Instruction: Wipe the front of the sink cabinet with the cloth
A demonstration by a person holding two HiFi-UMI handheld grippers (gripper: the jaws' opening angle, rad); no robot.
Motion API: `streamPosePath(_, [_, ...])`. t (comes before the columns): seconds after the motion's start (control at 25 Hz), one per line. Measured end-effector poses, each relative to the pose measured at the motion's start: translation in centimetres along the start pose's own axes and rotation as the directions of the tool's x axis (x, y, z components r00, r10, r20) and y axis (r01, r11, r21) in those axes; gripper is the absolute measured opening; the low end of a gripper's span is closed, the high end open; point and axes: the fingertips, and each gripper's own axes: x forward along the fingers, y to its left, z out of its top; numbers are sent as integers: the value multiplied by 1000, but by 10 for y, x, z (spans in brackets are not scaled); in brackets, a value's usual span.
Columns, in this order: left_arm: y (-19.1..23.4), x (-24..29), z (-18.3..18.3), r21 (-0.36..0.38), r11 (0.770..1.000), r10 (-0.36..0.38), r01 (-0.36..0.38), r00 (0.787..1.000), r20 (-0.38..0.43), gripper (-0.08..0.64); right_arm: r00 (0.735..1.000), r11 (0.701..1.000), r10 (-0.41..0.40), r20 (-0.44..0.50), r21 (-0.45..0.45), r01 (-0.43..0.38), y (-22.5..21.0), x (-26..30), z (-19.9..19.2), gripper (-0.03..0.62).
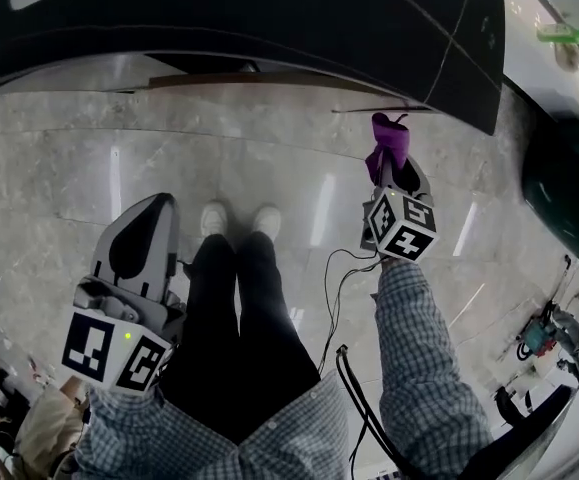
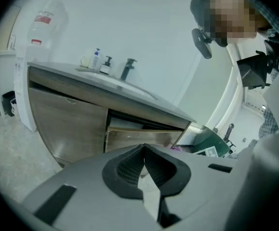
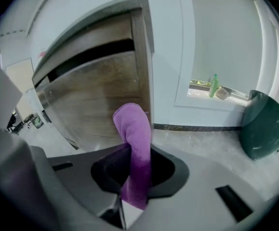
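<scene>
A green bottle [image 3: 214, 85] stands on the sill [image 3: 235, 92] near a dark bin [image 3: 264, 124].

place: a bathroom
sink: faucet [image 2: 128, 67] and soap bottles [image 2: 97, 60] on a wood-fronted sink cabinet [image 2: 67, 121], ahead of the left gripper [image 2: 144, 149]
floor: pale marble tiles [image 1: 269, 168]

The left gripper [image 1: 157, 208] is held low beside the left leg, its fingers [image 2: 125, 170] pressed together with nothing between them. The right gripper [image 1: 397, 170] is stretched forward at the end of a checked-sleeved arm [image 1: 419, 368], its fingers clamped on a purple cloth [image 3: 135, 143].
</scene>
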Motion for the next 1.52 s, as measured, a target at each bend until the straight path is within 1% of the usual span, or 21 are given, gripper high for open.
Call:
streamPosePath(0.2, [-6,-41,41,48,999,-22,21,999,28,11,992,993,113,50,-31,-112,60,-67,52,77])
streamPosePath(0.36, [-6,-73,76,73,997,-19,14,998,68,11,979,986,167,117,-17,-166,97,-115,101,77])
streamPosePath(0.52, [-7,-107,98,100,995,-18,8,995,99,11,964,981,190,188,9,-195,122,-165,137,77])
streamPosePath(0.68, [-10,-140,113,123,992,-32,17,993,116,11,956,983,168,240,37,-182,130,-215,162,77])
streamPosePath(0.8, [-8,-160,116,134,991,-41,25,992,117,11,953,983,146,267,67,-169,135,-246,169,77])
streamPosePath(0.92, [-7,-178,118,151,988,-54,35,991,120,11,951,985,115,287,93,-148,141,-274,167,77])
streamPosePath(1.12, [-9,-199,124,186,981,-87,62,988,129,11,949,987,82,304,108,-120,150,-317,154,77])
streamPosePath(1.32, [-20,-210,128,228,969,-124,91,983,135,11,949,983,64,310,144,-113,154,-343,136,77])
streamPosePath(1.4, [-26,-214,127,235,967,-129,95,982,136,11,946,984,70,316,133,-117,156,-351,134,77])
streamPosePath(1.52, [-37,-223,125,237,967,-125,89,982,141,11,934,987,109,339,76,-142,160,-361,139,77])
